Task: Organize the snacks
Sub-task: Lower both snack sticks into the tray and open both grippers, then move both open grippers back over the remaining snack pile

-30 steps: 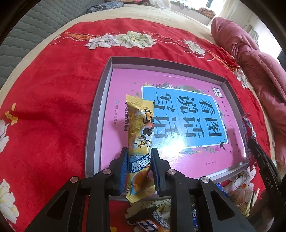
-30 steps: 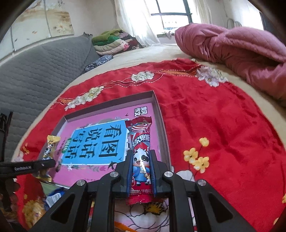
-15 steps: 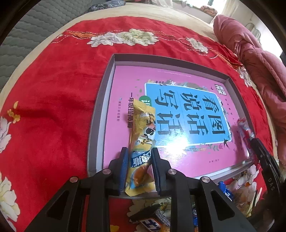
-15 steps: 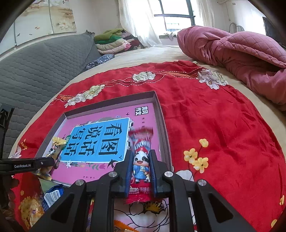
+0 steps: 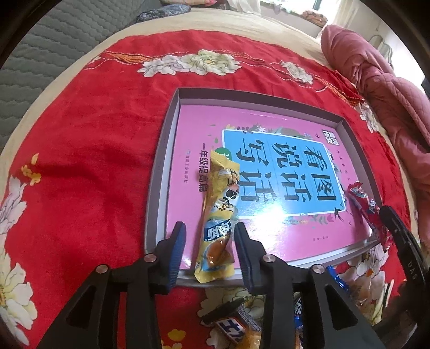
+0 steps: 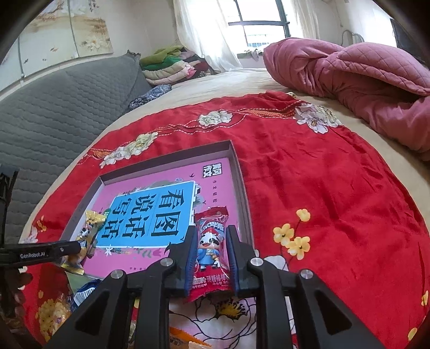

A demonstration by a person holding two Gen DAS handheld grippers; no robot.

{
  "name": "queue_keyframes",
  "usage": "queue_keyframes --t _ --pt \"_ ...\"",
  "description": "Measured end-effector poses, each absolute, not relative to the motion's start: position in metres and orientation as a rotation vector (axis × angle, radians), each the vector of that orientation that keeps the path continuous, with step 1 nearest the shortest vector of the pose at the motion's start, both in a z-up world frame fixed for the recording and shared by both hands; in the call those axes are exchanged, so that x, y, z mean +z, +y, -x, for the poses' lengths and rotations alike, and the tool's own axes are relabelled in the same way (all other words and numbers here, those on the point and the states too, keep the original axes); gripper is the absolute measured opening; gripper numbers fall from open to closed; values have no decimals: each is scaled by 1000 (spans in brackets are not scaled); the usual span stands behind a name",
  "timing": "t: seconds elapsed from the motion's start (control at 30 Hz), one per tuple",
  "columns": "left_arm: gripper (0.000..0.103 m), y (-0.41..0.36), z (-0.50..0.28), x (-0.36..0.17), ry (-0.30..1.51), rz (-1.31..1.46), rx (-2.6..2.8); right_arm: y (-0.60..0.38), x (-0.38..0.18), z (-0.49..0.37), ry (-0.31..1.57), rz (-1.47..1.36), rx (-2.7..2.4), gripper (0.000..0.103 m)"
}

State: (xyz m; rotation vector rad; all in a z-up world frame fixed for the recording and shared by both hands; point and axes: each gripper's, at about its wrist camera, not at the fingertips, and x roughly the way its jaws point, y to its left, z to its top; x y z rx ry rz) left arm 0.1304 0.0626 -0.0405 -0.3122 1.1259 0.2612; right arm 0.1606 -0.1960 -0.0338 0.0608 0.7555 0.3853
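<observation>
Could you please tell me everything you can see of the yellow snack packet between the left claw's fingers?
The yellow snack packet is a long, narrow pouch of glossy, crinkly film with crimped ends, printed with a cartoon figure and a blue label with white characters. It lies lengthwise inside the shallow grey box, on the pink book cover, its near end over the box's front rim. The left claw has just been opening: its right pad sits at the packet's edge, the left pad stands clear.

A home bedroom: a bed (image 6: 242,80) with pink quilt (image 6: 349,75), folded bedding (image 6: 172,64), curtained window (image 6: 258,24).
</observation>
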Motion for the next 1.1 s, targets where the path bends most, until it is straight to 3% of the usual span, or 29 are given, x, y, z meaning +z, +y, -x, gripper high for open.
queue_keyframes --t 0.17,0.33,0.43,0.7,0.8,0.87,1.1 --pt "45 63 -127 -32 1108 310 266 -202 -29 -161 741 -91 386 32" --pt "48 67 -121 -18 1079 327 269 -209 -22 -159 718 -118 390 34" --pt "49 70 -118 -11 1063 340 268 -210 -19 -158 704 -120 397 42" --pt "50 69 -108 5 1028 345 261 -208 -13 -153 692 -104 418 42" --pt "57 68 -103 10 1019 353 252 -210 -10 -150 694 -111 425 43" --pt "57 67 -99 14 1009 359 238 -213 -7 -147 692 -117 427 49" --pt "58 60 -86 24 996 343 208 -217 4 -134 681 -129 447 54"
